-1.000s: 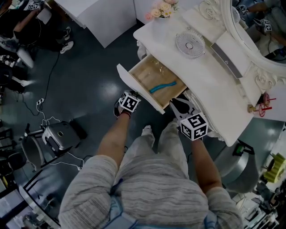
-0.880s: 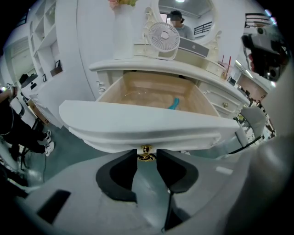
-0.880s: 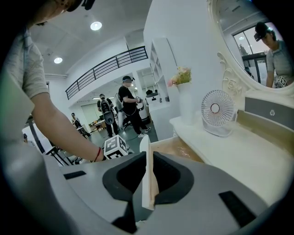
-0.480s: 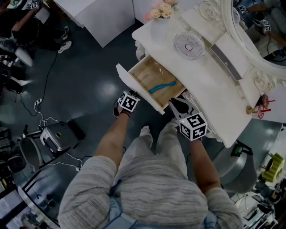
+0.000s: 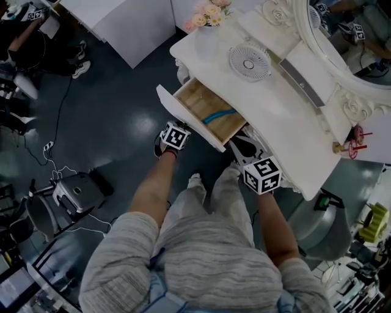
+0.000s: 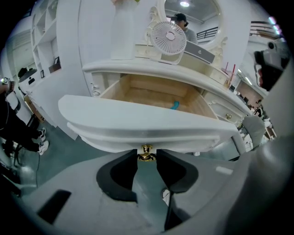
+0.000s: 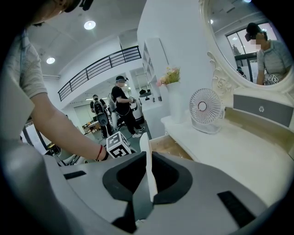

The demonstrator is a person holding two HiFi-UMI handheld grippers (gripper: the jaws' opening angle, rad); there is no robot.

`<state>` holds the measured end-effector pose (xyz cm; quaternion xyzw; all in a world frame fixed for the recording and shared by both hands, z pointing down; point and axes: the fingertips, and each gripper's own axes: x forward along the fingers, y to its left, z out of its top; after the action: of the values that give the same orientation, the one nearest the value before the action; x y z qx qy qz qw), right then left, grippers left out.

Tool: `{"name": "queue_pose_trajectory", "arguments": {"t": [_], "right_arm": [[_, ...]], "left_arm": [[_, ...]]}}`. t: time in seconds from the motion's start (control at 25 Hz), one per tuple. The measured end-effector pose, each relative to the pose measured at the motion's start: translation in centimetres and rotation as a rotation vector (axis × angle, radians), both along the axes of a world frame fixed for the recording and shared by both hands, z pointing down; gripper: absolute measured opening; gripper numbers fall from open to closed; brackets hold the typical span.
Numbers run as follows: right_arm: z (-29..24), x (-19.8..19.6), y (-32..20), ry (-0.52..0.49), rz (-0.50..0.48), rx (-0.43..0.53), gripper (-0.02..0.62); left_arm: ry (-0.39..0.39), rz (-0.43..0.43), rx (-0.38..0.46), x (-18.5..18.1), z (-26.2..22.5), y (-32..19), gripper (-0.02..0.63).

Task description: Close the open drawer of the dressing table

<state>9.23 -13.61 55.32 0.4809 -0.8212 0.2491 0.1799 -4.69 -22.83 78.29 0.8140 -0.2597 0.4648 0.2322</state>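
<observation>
The white dressing table [image 5: 287, 125] has its drawer [image 5: 197, 101] partly open, with a wooden inside and a blue item [image 5: 215, 115] lying in it. My left gripper [image 5: 176, 131] is at the drawer's white front panel [image 5: 183, 117]. In the left gripper view, the left gripper [image 6: 147, 158] is shut on the brass knob [image 6: 147, 152] under the panel [image 6: 138, 121]. My right gripper [image 5: 241, 145] is at the panel's right end. In the right gripper view, the right gripper [image 7: 149, 179] has the panel's edge [image 7: 146, 156] between its pads and is shut on it.
A small white fan [image 5: 249, 62], a vase of flowers [image 5: 204, 17] and an oval mirror [image 5: 360, 43] are on the table. My legs stand right before the drawer. A floor device with cables [image 5: 76, 189] is on the left, a grey bin [image 5: 321, 226] on the right.
The drawer has slid part of the way into the table, so less wood shows. My left gripper has moved with the front panel; the right one has hardly shifted.
</observation>
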Motion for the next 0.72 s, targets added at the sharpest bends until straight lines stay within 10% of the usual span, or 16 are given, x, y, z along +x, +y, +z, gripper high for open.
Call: {"name": "queue_pose_trajectory", "arguments": {"t": [0.72], "right_arm": [[0.7, 2.5, -0.4, 0.002, 0.032, -0.015, 0.011]], "left_arm": [[0.006, 0.035, 0.002, 4.0, 0.0, -2.5, 0.137]]}}
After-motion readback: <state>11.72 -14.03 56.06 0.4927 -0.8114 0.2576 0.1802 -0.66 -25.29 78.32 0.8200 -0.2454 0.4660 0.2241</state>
